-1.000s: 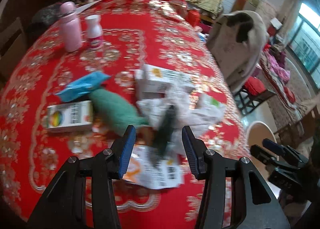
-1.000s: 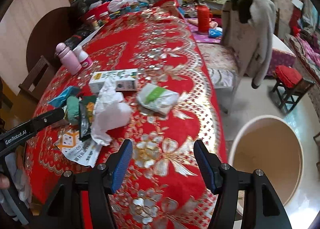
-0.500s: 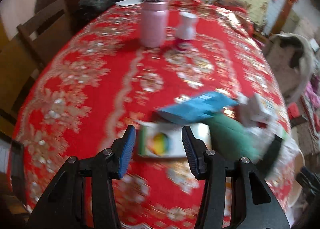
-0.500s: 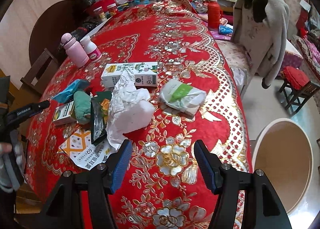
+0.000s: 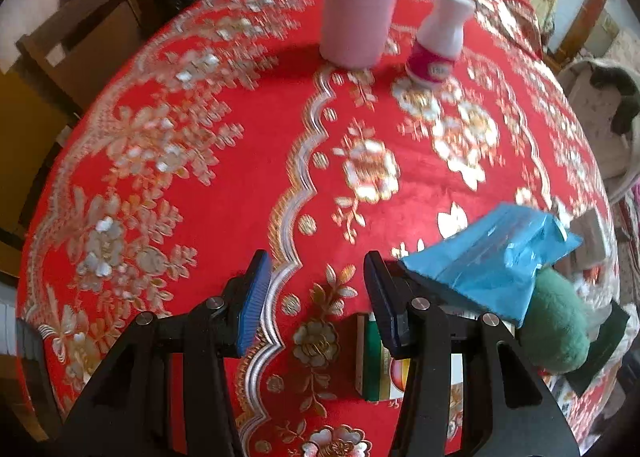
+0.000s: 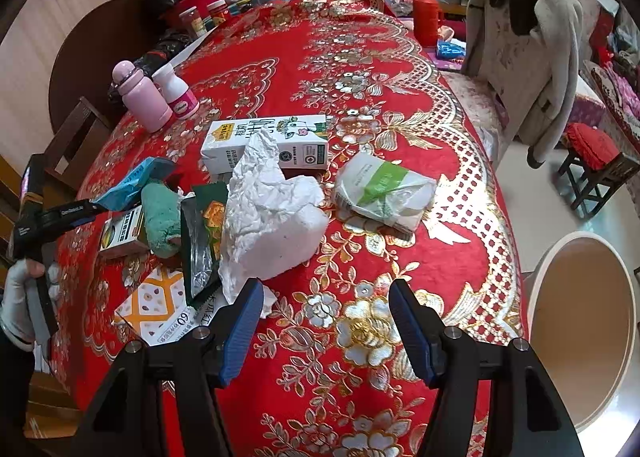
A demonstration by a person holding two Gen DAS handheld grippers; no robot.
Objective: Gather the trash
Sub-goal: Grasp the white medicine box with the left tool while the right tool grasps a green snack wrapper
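Note:
Trash lies on the red tablecloth (image 6: 360,57): crumpled white paper (image 6: 272,217), a white milk carton (image 6: 266,143), a green-and-white wrapper pack (image 6: 380,187), a blue wrapper (image 6: 132,181), a green cloth roll (image 6: 160,217), a small box (image 6: 120,231), a dark foil packet (image 6: 196,245) and a printed leaflet (image 6: 160,309). My right gripper (image 6: 326,331) is open and empty, low over the cloth in front of the white paper. My left gripper (image 5: 316,297) is open and empty; the blue wrapper (image 5: 488,257), green roll (image 5: 556,325) and box (image 5: 380,357) lie by its right finger.
A pink bottle (image 5: 360,5) and a white pill bottle (image 5: 440,37) stand further back on the table. A round beige bin (image 6: 580,325) stands on the floor right of the table. A chair with a coat (image 6: 524,41) is at the far right. Wooden chairs (image 5: 72,41) stand left.
My left gripper has swung left and moved in lower, so the trash pile has slid to its right edge. My right gripper has moved closer to the white paper. Both stay open.

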